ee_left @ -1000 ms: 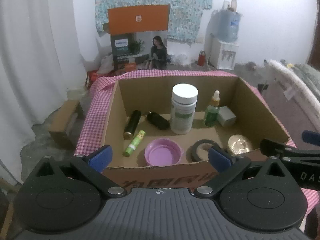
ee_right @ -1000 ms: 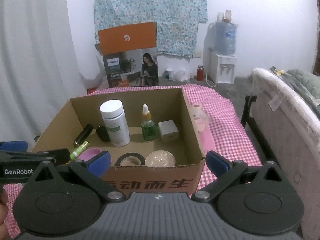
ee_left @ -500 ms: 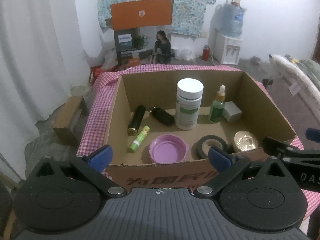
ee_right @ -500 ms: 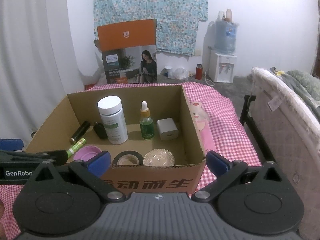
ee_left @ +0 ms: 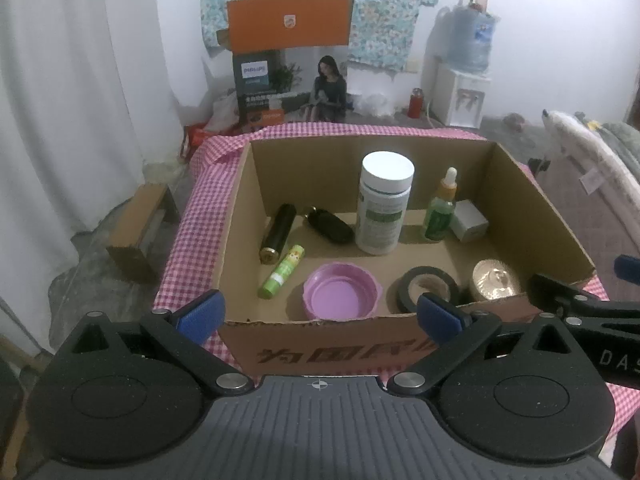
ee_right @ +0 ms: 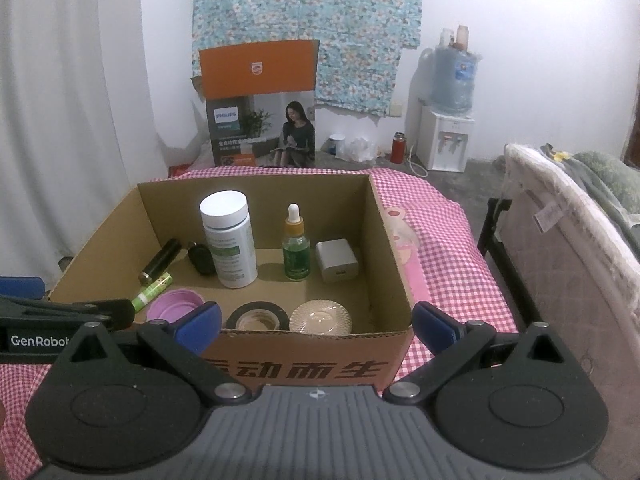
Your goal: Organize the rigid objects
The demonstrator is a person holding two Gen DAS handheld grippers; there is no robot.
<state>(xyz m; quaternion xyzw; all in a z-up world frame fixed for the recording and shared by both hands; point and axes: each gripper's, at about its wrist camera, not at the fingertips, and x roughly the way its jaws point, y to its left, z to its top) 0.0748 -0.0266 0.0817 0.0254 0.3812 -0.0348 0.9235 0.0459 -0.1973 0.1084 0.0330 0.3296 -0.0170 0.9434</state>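
Note:
An open cardboard box [ee_left: 536, 216] [ee_right: 388, 240] rests on a pink checked cloth. Inside stand a white-capped bottle [ee_left: 385, 208] [ee_right: 230, 240] and a green dropper bottle [ee_left: 440, 212] [ee_right: 296, 252]. Beside them are a grey cube charger [ee_left: 469, 221] [ee_right: 337, 260], a black tube [ee_left: 277, 233], a black oval case [ee_left: 332, 226], a green stick [ee_left: 281, 271] [ee_right: 152, 292], a purple lid [ee_left: 341, 296] [ee_right: 174, 305], a black tape roll [ee_left: 429, 289] [ee_right: 258, 316] and a gold dish [ee_left: 496, 280] [ee_right: 320, 317]. My left gripper [ee_left: 320, 314] and my right gripper [ee_right: 316, 322] hover open and empty before the box's near wall.
An orange-topped product box [ee_right: 260, 104] stands behind the table. A water dispenser [ee_right: 450, 120] and a red flask [ee_right: 397, 147] are at the back right. A padded bed edge [ee_right: 568, 248] runs along the right. White curtain [ee_left: 80, 100] hangs at the left.
Both grippers have risen and tilted slightly, so the box sits lower in both views and more of its floor shows. Nothing in the box has moved.

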